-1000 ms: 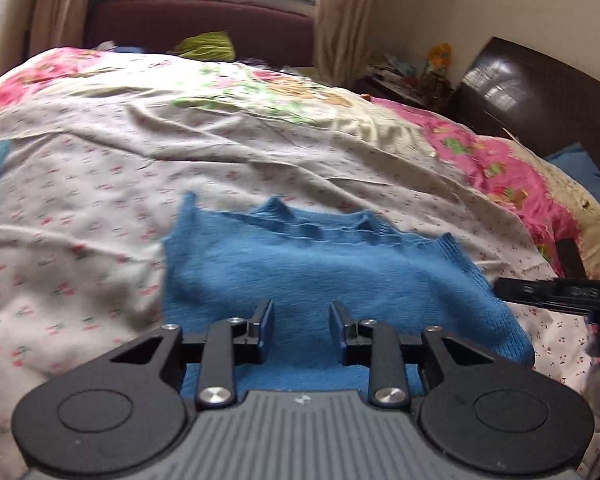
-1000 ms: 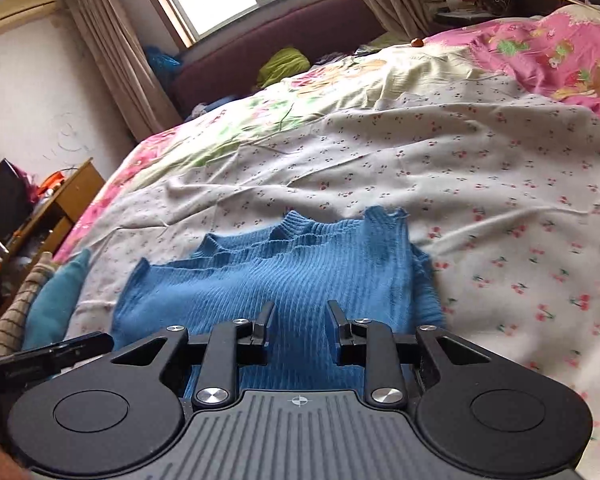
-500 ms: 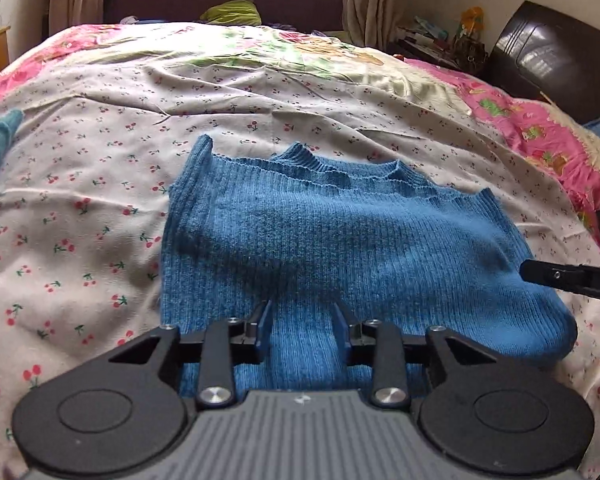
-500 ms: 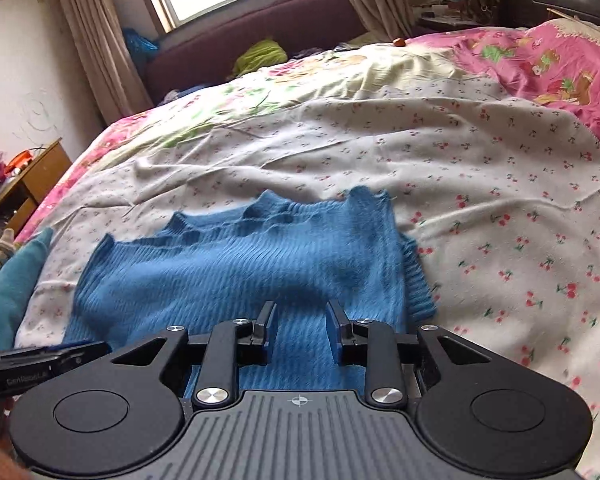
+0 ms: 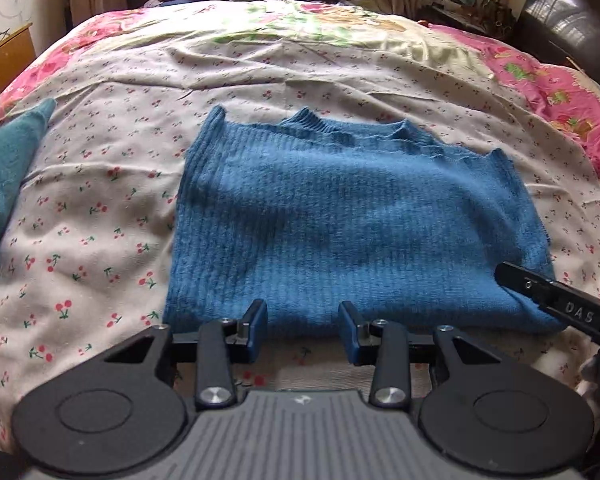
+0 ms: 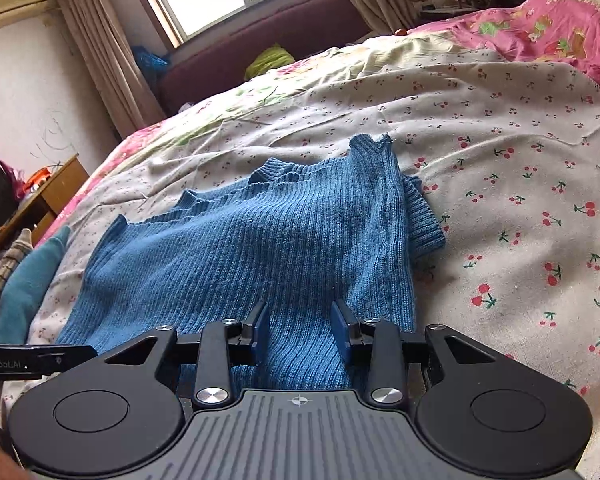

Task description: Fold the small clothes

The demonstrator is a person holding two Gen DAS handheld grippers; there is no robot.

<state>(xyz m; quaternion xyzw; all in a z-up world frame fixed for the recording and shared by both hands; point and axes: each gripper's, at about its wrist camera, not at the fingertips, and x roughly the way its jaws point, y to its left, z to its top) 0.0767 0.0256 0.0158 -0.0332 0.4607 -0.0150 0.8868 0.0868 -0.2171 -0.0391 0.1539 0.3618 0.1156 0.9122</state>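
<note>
Our left gripper [image 5: 303, 330] and right gripper [image 6: 300, 330] both gape empty at the near hem of the blue knit sweater [image 5: 352, 220], lying on the cherry-print sheet [image 5: 100, 208]. It looks soft and stretchy; we'd pinch the hem corners

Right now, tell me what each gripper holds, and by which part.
Nothing is held. The left gripper and right gripper are both open at the near edge of the blue sweater on the bed.

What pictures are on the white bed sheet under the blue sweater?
Little red cherries with green stems, scattered over the white bed sheet. The right wrist view shows them best, beside the blue sweater.
</note>
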